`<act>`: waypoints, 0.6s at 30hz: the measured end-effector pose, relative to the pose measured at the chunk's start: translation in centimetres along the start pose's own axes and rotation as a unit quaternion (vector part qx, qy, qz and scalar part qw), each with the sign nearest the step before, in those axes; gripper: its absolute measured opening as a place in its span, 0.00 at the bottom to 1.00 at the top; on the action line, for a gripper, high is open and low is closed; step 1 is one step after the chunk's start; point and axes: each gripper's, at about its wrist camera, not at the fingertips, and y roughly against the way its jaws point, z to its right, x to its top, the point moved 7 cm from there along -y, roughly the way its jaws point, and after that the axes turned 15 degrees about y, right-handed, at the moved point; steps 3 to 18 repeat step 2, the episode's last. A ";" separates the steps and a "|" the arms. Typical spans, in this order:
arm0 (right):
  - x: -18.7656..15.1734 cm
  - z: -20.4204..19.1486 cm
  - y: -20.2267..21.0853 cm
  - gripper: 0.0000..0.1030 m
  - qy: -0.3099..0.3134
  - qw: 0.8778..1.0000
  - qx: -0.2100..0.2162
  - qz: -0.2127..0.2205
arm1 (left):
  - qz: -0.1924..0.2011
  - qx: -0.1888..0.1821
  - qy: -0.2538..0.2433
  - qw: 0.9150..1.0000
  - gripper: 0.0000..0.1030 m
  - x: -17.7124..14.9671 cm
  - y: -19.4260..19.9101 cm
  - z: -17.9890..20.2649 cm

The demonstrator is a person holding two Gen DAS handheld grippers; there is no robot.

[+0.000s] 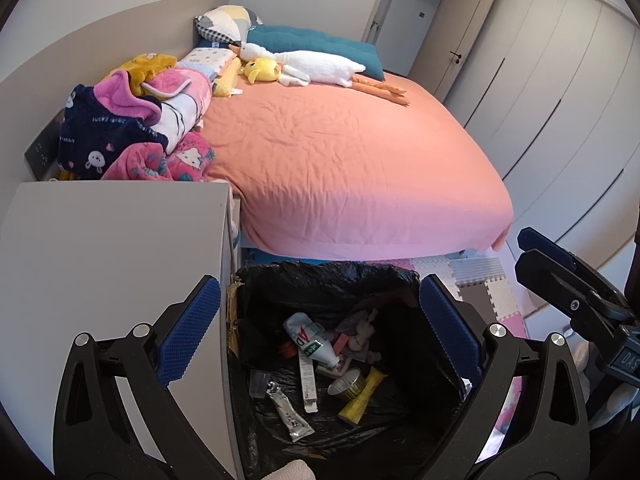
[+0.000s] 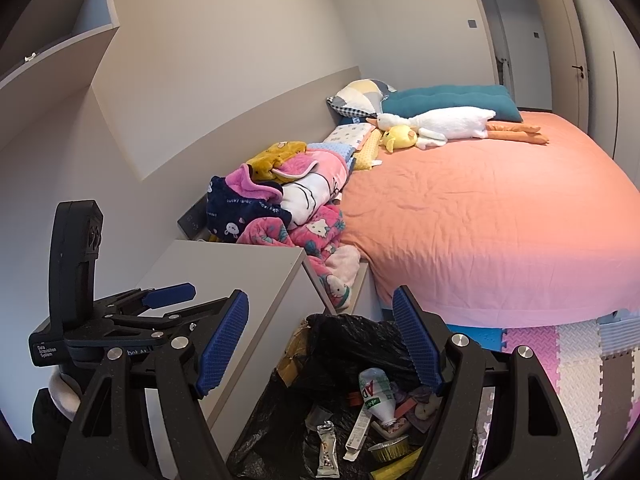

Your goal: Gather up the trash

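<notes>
A bin lined with a black bag stands on the floor by the bed's foot; it also shows in the right wrist view. Inside lie a white plastic bottle, a silver sachet, a foil cup, a yellow wrapper, a carton strip and other scraps. My left gripper is open and empty above the bin. My right gripper is open and empty above the bin too; it shows at the right edge of the left wrist view.
A grey cabinet stands left of the bin. A bed with an orange sheet carries piled blankets, pillows and plush toys. Foam puzzle mats cover the floor. Wardrobe doors stand right.
</notes>
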 end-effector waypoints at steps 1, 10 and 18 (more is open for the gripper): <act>0.0 0.0 0.0 0.73 0.001 1.000 0.000 0.000 | 0.000 0.000 0.000 1.000 0.93 0.0 0.0 0.0; 0.0 0.0 0.0 0.73 0.001 1.000 0.000 0.000 | 0.001 0.001 -0.001 1.000 0.93 0.1 0.0 0.0; 0.0 0.0 0.0 0.73 0.001 1.000 0.000 0.000 | 0.001 0.001 -0.001 1.000 0.93 0.1 0.0 0.0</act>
